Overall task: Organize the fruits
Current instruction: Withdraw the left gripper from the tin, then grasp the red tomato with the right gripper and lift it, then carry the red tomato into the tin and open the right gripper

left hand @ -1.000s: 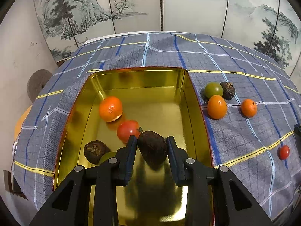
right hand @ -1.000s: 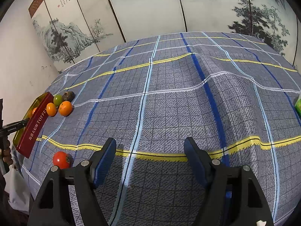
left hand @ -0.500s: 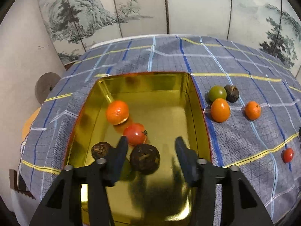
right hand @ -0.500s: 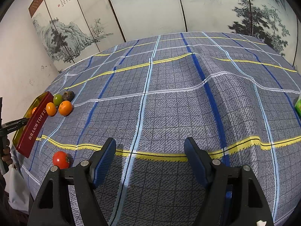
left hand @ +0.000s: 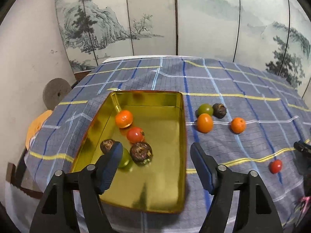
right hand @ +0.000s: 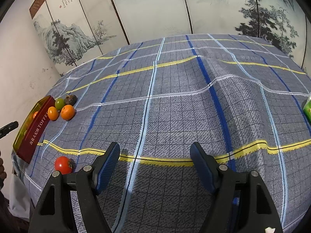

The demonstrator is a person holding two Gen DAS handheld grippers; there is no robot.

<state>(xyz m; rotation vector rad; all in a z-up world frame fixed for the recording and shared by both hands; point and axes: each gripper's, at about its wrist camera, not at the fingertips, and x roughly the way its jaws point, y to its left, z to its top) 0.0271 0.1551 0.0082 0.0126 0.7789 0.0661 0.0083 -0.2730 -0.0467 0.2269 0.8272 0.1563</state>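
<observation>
A gold tin tray [left hand: 165,176] lies on the plaid cloth; its red side also shows in the right wrist view [right hand: 37,130]. In it lie an orange [left hand: 123,118], a red tomato [left hand: 135,134], two dark brown fruits [left hand: 141,152] [left hand: 107,145] and a green fruit [left hand: 125,157]. My left gripper [left hand: 155,162] is open and empty above the tray's near half. On the cloth right of the tray lie a green fruit [left hand: 205,109], a dark fruit [left hand: 219,110], two oranges [left hand: 204,123] [left hand: 238,125] and a red tomato [left hand: 275,166], which the right wrist view [right hand: 63,165] also shows. My right gripper [right hand: 154,163] is open and empty over bare cloth.
A painted folding screen [left hand: 175,29] stands behind the table. A green box [right hand: 307,109] sits at the right edge of the right wrist view. A grey round stone [left hand: 55,95] and an orange object [left hand: 37,126] lie beyond the table's left edge.
My left gripper opened and let go of the dark brown fruit, which now lies in the tray. The left gripper pulled back and up. The right gripper has not moved.
</observation>
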